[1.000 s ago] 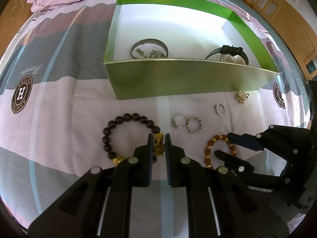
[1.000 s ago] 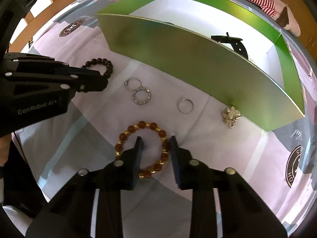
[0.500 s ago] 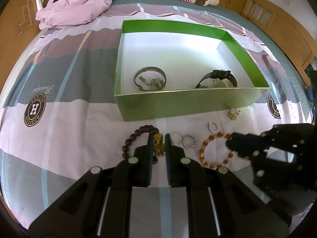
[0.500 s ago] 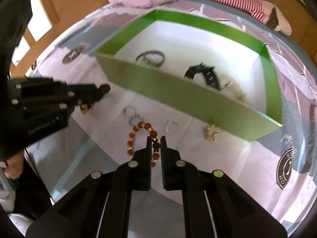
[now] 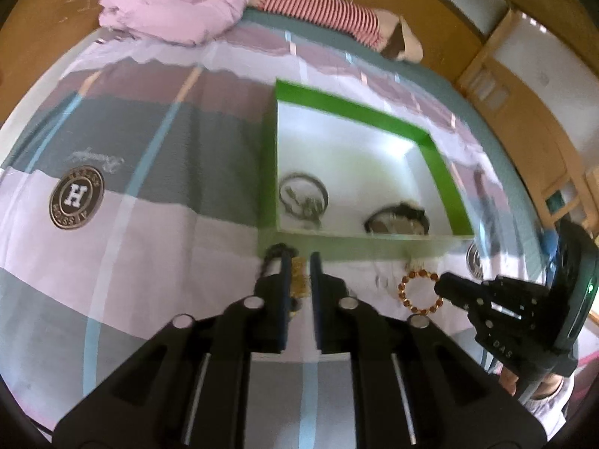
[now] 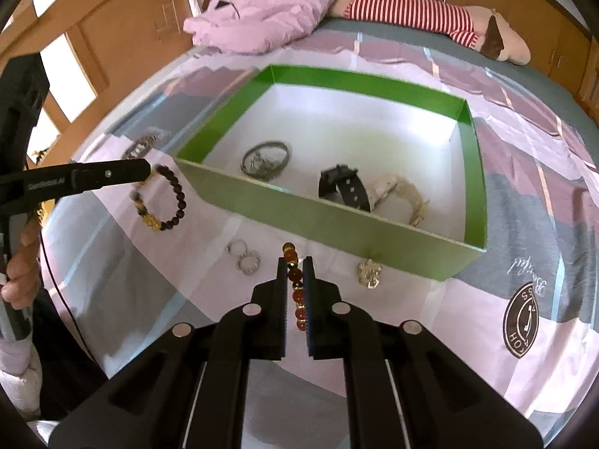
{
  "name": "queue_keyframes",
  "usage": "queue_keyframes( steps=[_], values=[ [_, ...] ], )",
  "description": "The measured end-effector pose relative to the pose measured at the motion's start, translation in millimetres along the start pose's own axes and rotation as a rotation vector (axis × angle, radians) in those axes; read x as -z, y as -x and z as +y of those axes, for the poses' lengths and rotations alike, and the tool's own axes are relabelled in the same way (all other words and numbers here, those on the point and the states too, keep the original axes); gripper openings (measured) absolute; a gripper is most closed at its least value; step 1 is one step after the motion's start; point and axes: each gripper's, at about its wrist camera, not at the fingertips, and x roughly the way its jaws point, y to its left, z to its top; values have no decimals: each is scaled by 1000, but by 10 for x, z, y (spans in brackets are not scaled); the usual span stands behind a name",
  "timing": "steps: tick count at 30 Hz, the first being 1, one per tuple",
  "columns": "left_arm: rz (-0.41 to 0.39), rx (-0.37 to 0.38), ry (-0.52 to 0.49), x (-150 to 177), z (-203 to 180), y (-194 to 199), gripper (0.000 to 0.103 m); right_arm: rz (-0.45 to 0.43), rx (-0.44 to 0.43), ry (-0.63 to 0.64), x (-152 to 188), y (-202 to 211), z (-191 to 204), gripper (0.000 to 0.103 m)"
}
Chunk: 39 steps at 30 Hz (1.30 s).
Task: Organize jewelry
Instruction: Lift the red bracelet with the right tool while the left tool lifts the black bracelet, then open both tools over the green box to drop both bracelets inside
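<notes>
Hanging from the left gripper [image 5: 298, 258], the black bead bracelet [image 6: 170, 202] is clamped by its gold charm between nearly closed jaws, clear of the bedspread [image 5: 131, 262]. The right gripper [image 6: 295, 262] is pinched on the amber bead bracelet [image 6: 294, 280], also lifted, near the green box [image 6: 299, 209] that holds a metal bangle [image 6: 265, 157], a black watch [image 6: 342, 187] and a pale bracelet [image 6: 400, 191]. Readable writing: a round "H" crest [image 5: 76, 197] on the bedspread — beside it a blurred script word — and "GenRobot.AI", only partly legible, on the left gripper.
</notes>
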Motion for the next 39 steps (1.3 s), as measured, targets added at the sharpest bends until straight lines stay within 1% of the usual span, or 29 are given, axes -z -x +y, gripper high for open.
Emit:
queue_keyframes(
  steps=[4,6,8,13,14,15,16,17,22,24,25,26,27,30,34,37,39],
  values=[
    [-59,36,-27,-8,-87,141,5,-66,-30,-13,-21,142,-16,8],
    [-51,28,-47,-11,-121,141,5,-76,-42,-19,-41,176,-30,8],
    [-22,16,-38,-18,-83,81,5,-63,-31,-20,-39,142,-31,8],
    [113,-8,4,52,60,-278,6,-23,-24,-25,-11,34,-17,8],
    [141,-18,3,88,50,-384,7,-16,-26,-27,-5,14,-14,8],
    [163,-30,-7,122,29,-471,14,-12,-27,-27,0,0,-9,8],
    [182,-45,-19,155,7,-549,18,-8,-27,-27,0,-12,-8,8],
    [198,-64,-30,178,-13,-639,22,-4,-28,-26,5,-22,-3,8],
    [226,-120,-55,251,-26,-894,22,16,-30,-28,34,-63,0,8],
    [217,-146,-67,253,-27,-943,22,18,-29,-30,42,-69,-6,8],
    [229,-146,-63,258,-17,-987,22,20,-29,-32,45,-71,-11,8],
    [228,-151,-58,258,-11,-996,15,21,-30,-34,46,-72,-16,8],
    [219,-161,-55,255,-2,-995,11,20,-28,-35,48,-70,-19,8],
    [202,-120,-42,206,-1,-896,11,13,-23,-41,45,-47,-29,8],
    [141,-67,-46,127,-65,-576,11,-15,-21,-45,18,35,-44,8],
    [88,-20,-48,76,-155,-278,11,-55,-18,-40,-45,177,-43,8],
    [40,29,-57,5,-231,-65,11,-111,-21,-38,-124,345,-39,8]
  ],
)
